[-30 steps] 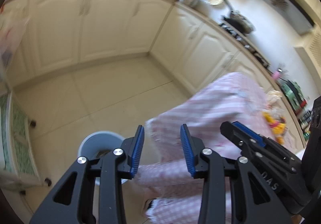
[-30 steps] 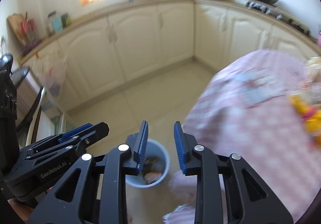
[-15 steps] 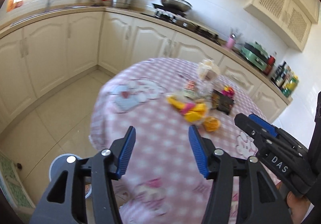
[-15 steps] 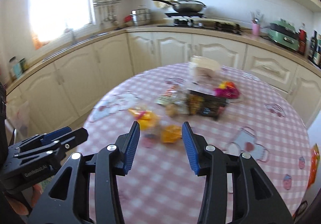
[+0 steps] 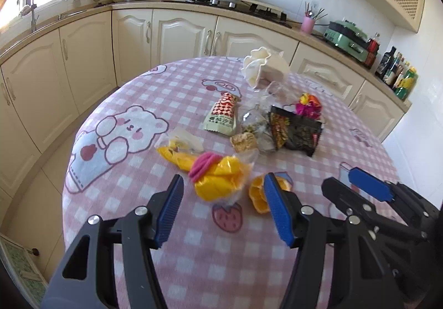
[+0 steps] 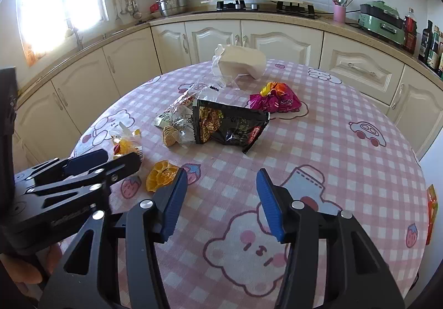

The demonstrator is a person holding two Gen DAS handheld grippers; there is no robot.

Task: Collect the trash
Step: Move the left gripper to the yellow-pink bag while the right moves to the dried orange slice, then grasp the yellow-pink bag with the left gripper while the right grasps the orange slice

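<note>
A second ago both wrist views looked down at the floor and a small bin beside the draped table; now both look across the round counter (image 5: 360,159) with its pink checked cloth, so the two hands have swung back from the bin to the litter that remains. The left hand-held gripper (image 5: 224,206) hangs over the near edge with its jaws opening and nothing between the pads; a yellow plastic wrapper (image 5: 218,179) with a pink band lies just beyond its fingertips, and a piece of orange peel (image 6: 160,174) sits beside the right finger. The right hand-held gripper (image 6: 218,202) is likewise empty, its jaws opening, above bare cloth with the peel just off its left finger. Farther in lies the rest of the trash: a black snack bag (image 6: 229,126), a red-and-white sachet (image 5: 223,116), a crumpled clear wrapper (image 6: 177,118), a magenta wrapper (image 6: 274,100) and a white bag (image 6: 241,61) at the far side. The change reads as one drop finished and a fresh pickup starting. Judging by the pile, the job is only partly done and several trips remain. The yellow wrapper looks like the left side's likeliest next target and the peel the right's, though which is meant cannot be told. The bin is out of sight in both views now.
</note>
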